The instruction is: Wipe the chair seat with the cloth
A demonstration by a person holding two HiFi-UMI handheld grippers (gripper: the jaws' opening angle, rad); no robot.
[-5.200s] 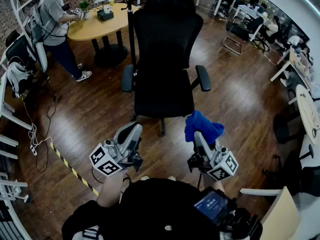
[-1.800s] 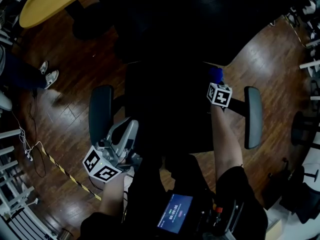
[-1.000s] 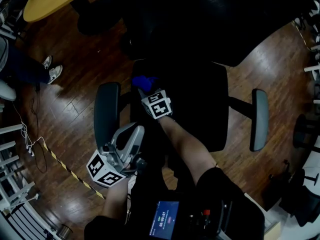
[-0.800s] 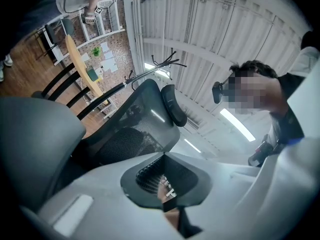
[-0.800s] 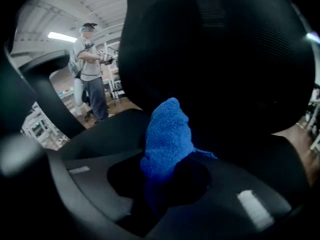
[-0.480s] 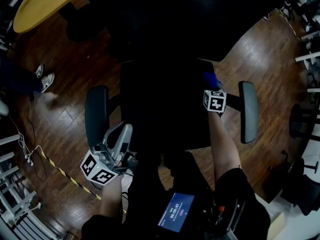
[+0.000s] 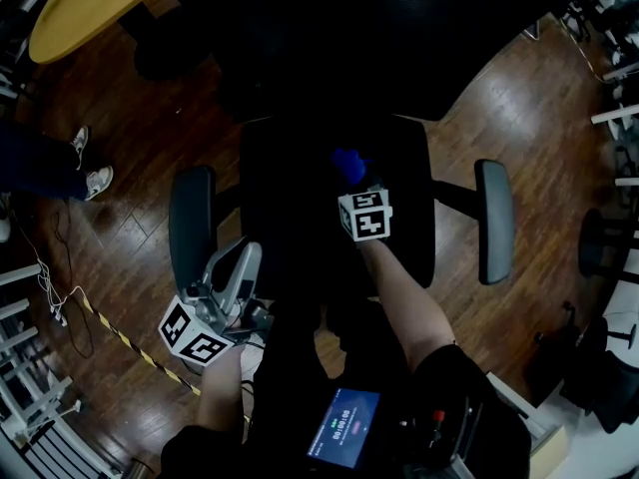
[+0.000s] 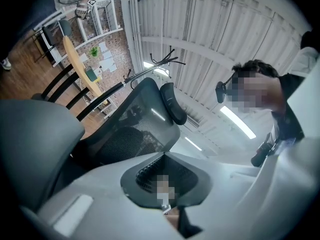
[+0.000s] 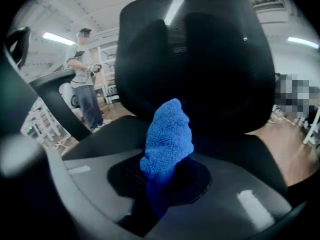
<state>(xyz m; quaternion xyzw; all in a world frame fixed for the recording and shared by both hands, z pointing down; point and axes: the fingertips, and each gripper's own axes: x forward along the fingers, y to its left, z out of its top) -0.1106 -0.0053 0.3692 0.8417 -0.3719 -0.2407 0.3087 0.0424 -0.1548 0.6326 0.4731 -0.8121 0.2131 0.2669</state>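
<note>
In the head view the black chair seat (image 7: 300, 218) lies straight below me, between its two grey armrests (image 7: 192, 230) (image 7: 493, 223). My right gripper (image 7: 351, 176) is over the middle of the seat, shut on the blue cloth (image 7: 347, 164), which rests against the seat. In the right gripper view the blue cloth (image 9: 168, 138) bunches up out of the right gripper (image 9: 165, 184), with the black backrest (image 9: 200, 59) behind it. My left gripper (image 7: 241, 259) hangs by the left armrest, off the seat. The left gripper (image 8: 165, 196) looks shut and holds nothing.
A yellow round table (image 7: 85, 10) stands at the far left, and a person's shoes (image 7: 90, 163) are on the wood floor near it. Yellow-black tape (image 7: 120, 345) and cables run along the floor at left. White furniture legs (image 7: 614, 118) crowd the right. A person (image 9: 86, 91) stands beyond the chair.
My right gripper has swept the cloth from the seat's right edge leftward to its middle, after an earlier pass to the left side. The left gripper has stayed by the left armrest.
</note>
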